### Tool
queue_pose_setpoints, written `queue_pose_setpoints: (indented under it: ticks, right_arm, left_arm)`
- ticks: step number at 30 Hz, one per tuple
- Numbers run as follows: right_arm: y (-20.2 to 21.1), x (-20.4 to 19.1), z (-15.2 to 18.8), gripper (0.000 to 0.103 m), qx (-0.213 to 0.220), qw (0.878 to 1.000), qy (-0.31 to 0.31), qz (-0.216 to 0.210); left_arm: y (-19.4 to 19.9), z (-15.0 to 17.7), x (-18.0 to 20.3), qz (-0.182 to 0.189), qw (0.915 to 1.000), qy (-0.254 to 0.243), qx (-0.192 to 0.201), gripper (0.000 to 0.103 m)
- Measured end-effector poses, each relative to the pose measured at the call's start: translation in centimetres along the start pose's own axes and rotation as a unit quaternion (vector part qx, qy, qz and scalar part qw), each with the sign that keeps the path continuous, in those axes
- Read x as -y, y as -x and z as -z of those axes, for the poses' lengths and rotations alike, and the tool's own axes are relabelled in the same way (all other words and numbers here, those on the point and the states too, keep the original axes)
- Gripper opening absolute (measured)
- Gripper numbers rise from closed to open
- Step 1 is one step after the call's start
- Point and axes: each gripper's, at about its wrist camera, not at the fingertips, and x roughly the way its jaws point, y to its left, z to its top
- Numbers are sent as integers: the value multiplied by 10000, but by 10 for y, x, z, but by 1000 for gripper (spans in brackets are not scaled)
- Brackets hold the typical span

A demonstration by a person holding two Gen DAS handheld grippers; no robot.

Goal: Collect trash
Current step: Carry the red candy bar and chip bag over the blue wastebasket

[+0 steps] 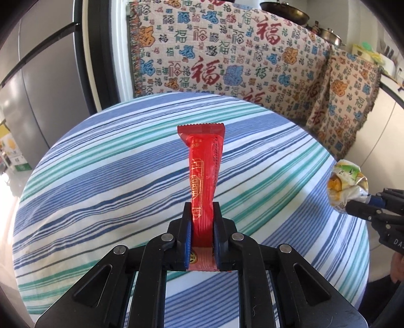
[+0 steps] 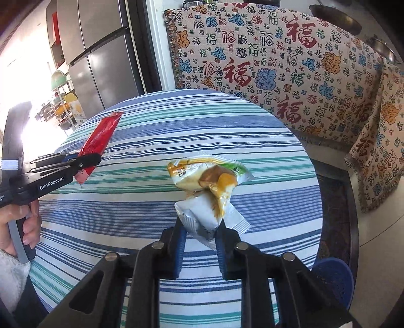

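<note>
My left gripper (image 1: 202, 212) is shut on a long red snack wrapper (image 1: 202, 166), which sticks up and forward above the round striped table (image 1: 101, 191). My right gripper (image 2: 200, 227) is shut on a crumpled white, green and yellow wrapper (image 2: 207, 181), lifted off the tablecloth (image 2: 126, 207). In the left wrist view the right gripper (image 1: 358, 204) enters from the right edge with its crumpled wrapper (image 1: 347, 185). In the right wrist view the left gripper (image 2: 88, 159) shows at the left with the red wrapper (image 2: 101, 136), a hand on its handle.
A cloth printed with red and blue characters (image 1: 227, 58) drapes over furniture behind the table. A steel fridge (image 1: 43, 83) stands at the left. Pans (image 1: 285, 10) sit on a counter at the back right. A blue basket (image 2: 333, 280) stands on the floor by the table's right side.
</note>
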Motion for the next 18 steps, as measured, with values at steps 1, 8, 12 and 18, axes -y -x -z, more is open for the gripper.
queue_pose_setpoints:
  ticks: [1,8,12,18]
  right_arm:
    - [3,3,1,22,8,10000,-22,9]
    - [17,17,5,22,93,9999,-117,83]
    - [27,21,8,22,149,9998,-135,84]
    - [43,35,16,22,220,9994,-214,173]
  left_arm:
    - [1,1,3,0,10000,-27,5,12]
    - [12,1,22,2,9998,-157,95,12]
    - [17,-1,33,54,9996,-233,142,12]
    - [27,-2,60,304,9988,-342,179,12]
